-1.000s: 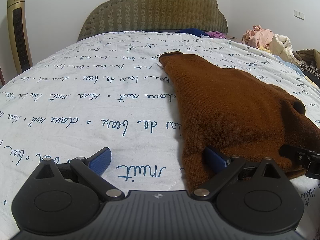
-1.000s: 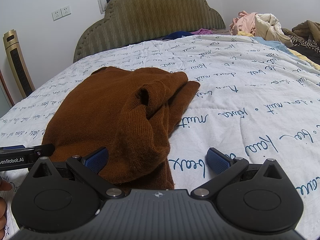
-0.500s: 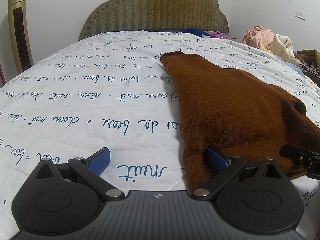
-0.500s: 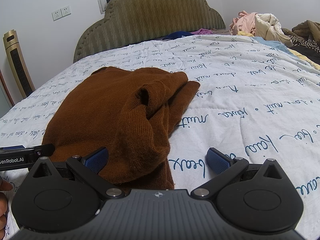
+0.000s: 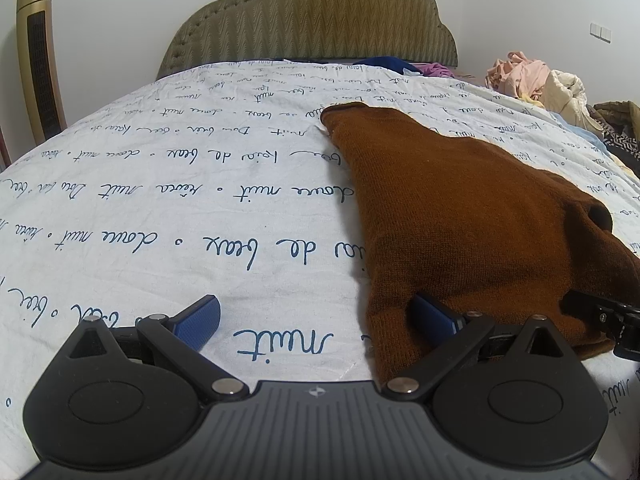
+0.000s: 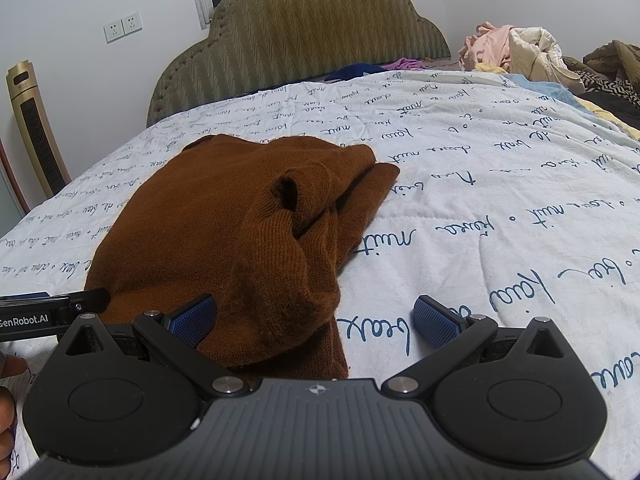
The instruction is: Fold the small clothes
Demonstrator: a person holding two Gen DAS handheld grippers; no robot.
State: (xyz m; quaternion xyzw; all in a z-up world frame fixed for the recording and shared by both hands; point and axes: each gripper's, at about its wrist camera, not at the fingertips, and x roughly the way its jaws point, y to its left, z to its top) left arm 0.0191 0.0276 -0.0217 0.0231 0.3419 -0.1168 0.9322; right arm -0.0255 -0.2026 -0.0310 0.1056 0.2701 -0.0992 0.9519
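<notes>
A brown knit sweater lies on the bed, roughly flat on its left part and bunched with a sleeve opening on its right part. My left gripper is open and low over the sweater's near left corner; its right finger rests on the knit and its left finger is over the sheet. My right gripper is open at the near right edge; a thick fold of the sweater lies between its fingers. Each gripper's tip shows at the edge of the other's view.
The bed has a white quilt with blue handwriting print and an olive padded headboard. A pile of clothes lies at the far right. A gold tower heater stands left of the bed.
</notes>
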